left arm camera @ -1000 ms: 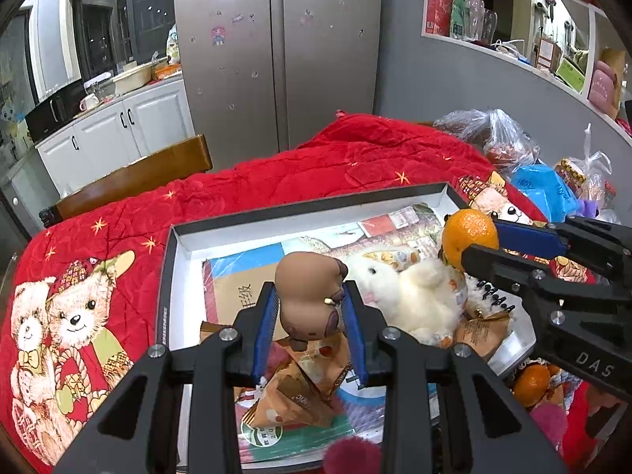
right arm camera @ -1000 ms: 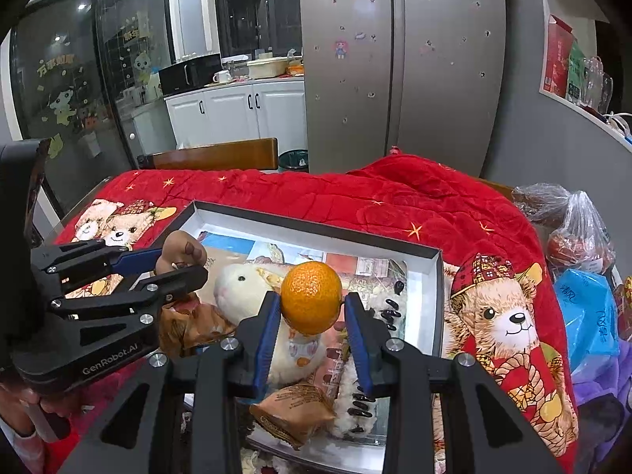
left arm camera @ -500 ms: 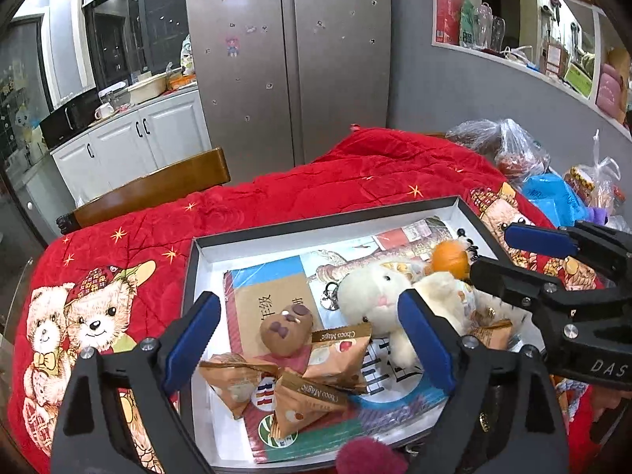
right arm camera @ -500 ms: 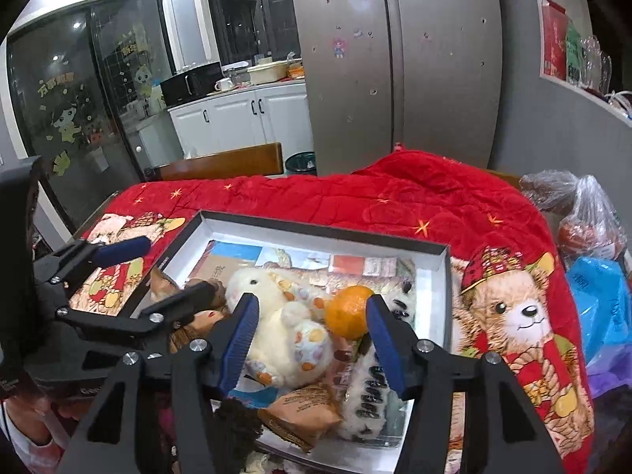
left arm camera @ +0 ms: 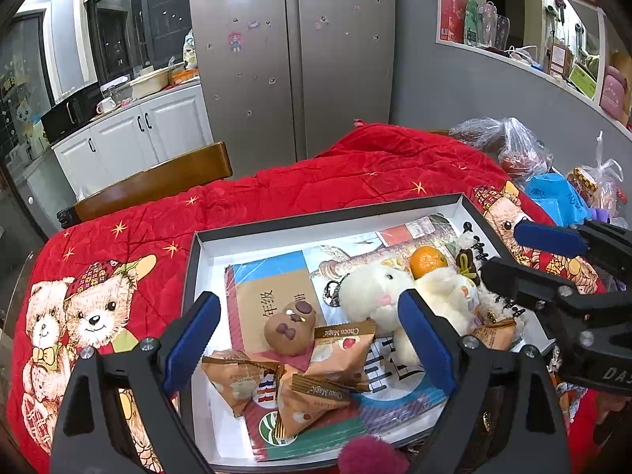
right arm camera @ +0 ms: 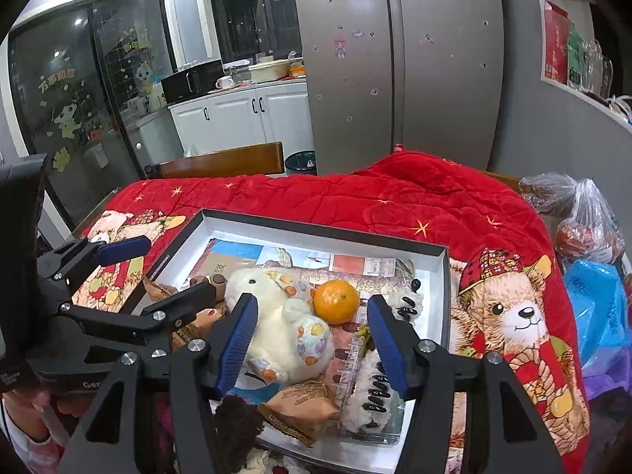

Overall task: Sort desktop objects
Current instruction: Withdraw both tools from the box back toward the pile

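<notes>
Both grippers spread, empty: left gripper [left arm camera: 308, 345], right gripper [right arm camera: 310, 343]; orange [right arm camera: 336, 301] (twelve o'clock, seemingly unwedged) may roll across crowded tray [right arm camera: 316, 233].

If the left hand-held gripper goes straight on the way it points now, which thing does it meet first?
Probably the brown bear-face toy lying in the tray, with the snack packets just beside it. The left hand-held gripper is open and holds nothing. Depth is unclear, so a packet may be touched first.
</notes>
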